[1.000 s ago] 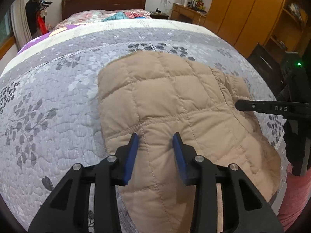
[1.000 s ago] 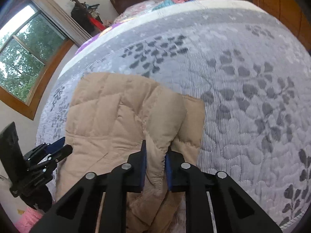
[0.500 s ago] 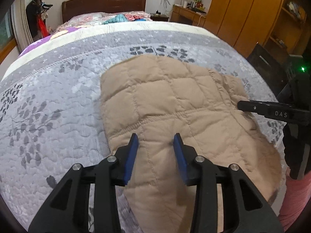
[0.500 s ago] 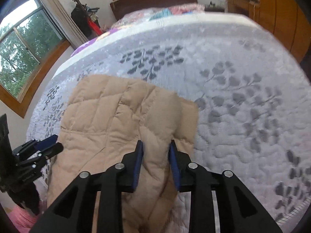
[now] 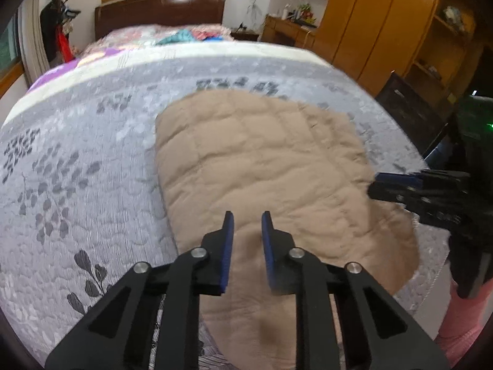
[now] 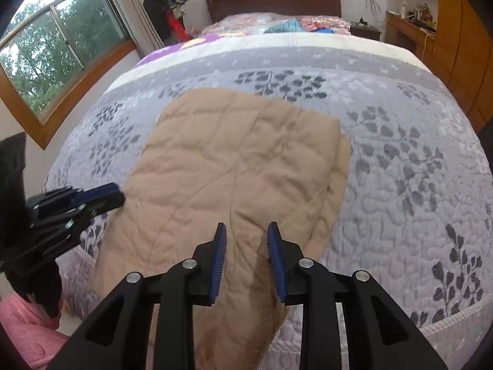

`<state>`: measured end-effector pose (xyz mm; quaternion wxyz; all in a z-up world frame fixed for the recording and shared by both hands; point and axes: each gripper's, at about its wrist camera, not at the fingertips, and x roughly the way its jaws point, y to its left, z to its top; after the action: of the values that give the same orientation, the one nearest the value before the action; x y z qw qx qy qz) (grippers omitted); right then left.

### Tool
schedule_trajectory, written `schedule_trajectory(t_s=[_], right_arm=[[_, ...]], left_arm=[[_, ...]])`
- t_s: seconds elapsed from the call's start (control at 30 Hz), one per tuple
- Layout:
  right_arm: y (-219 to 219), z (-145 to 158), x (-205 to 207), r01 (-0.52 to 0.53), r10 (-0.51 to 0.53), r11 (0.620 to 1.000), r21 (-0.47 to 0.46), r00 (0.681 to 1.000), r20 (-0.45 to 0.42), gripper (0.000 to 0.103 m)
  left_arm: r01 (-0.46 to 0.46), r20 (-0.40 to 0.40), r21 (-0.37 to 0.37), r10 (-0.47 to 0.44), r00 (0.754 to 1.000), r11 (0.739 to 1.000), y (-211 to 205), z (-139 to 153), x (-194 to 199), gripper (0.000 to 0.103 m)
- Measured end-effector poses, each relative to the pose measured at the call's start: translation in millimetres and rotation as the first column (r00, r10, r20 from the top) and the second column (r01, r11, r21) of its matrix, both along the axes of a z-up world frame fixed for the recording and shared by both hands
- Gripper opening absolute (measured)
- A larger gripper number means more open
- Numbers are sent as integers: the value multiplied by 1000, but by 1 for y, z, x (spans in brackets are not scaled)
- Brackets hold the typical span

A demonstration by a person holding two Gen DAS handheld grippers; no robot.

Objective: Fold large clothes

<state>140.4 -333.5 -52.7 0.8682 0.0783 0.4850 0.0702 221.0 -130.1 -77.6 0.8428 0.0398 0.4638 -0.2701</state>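
Tan quilted jacket (image 6: pixel 234 160) spread flat on grey leaf-print bedspread (image 6: pixel 400 160), near foot of bed, lower end draping over edge. Left gripper (image 5: pixel 246 220) poised over jacket's near-left part, jaws just narrowed, small gap between blue pads, probably clear of the cloth, though blur hides contact. Right gripper (image 6: pixel 246 231) above near-right part, jaws a little apart, nothing pinched. Wooden-framed window (image 6: pixel 46 55) far left, dark headboard (image 6: pixel 274 0) behind, orange wardrobe (image 5: pixel 385 21) at right.
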Motion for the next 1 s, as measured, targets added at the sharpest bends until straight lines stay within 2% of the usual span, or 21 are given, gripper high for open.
schedule_trajectory(t_s=[0.07,0.23,0.43,0.6,0.73,0.87,0.93,1.0], right_arm=[[1,-7,-3,5,-5,1000,-9,1000,-7,27],[-3,-29,3,15,-13,999,31,999,-42,27],[0,-47,7,7,-7,1000,8,999,-37,27],[-5,-53,10,13,-11,999,48,999,-45,28],[-2,-45,6,10,-10,1000,24,1000,-17,28],[-4,-31,-2,-5,5,1000,30,1000,24,32],[-7,-24,-6,-7,5,999,52,999,42,39],[-13,-14,-13,-4,-1,997,79,997,72,51]], left_arm=[[4,-27,0,-4,1000,1000,0,-12,4,12],[27,-12,21,-27,1000,999,-3,-22,3,12],[32,-10,43,-32,999,999,-7,-39,4,12],[34,5,51,-34,999,998,-8,-45,3,12],[29,6,37,-29,1000,999,-5,-37,3,12],[40,61,53,-44,997,998,-3,-23,-9,13],[42,71,43,-45,996,998,0,-15,-13,15],[39,78,39,-41,996,999,4,-10,-14,24]])
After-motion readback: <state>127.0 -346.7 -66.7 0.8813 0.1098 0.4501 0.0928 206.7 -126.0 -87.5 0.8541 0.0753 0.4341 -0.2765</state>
